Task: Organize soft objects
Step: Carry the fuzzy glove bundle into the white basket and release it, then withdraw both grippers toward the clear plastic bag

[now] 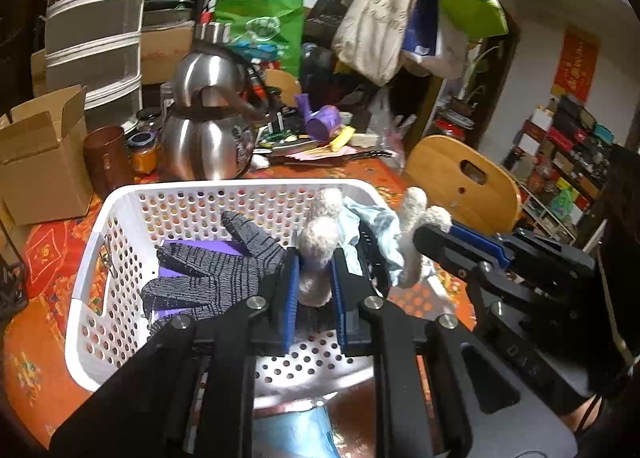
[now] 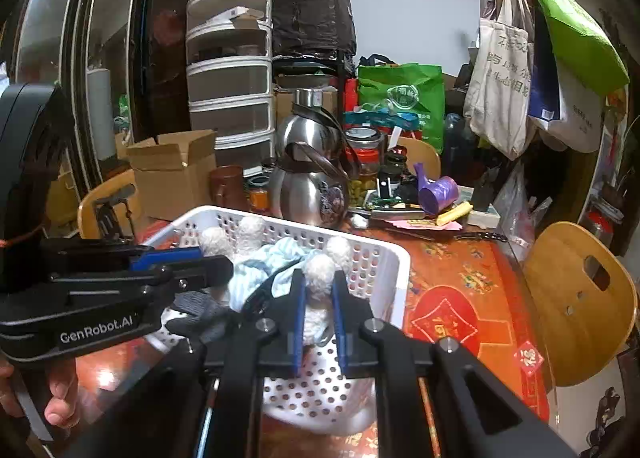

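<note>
A white perforated basket (image 1: 120, 266) (image 2: 384, 270) stands on the orange table. In it lie a dark grey knit glove (image 1: 224, 274) (image 2: 200, 310) over something purple (image 1: 200, 250), and a pale blue cloth (image 1: 376, 222) (image 2: 276, 258). My left gripper (image 1: 316, 278) is shut on a fuzzy white soft object (image 1: 318, 246) above the basket. My right gripper (image 2: 319, 298) is shut on another part of a fuzzy white object (image 2: 319, 272), held over the basket's right side; it also shows in the left wrist view (image 1: 440, 234). Whether both hold one item, I cannot tell.
Behind the basket stand a steel kettle (image 1: 204, 130) (image 2: 312, 186), a brown cup (image 1: 106, 158), jars, a cardboard box (image 1: 40, 162) (image 2: 172, 174) and a purple scoop (image 1: 320, 122). A wooden chair (image 1: 464, 182) (image 2: 580, 298) is at the right. Bags hang on a rack (image 2: 512, 70).
</note>
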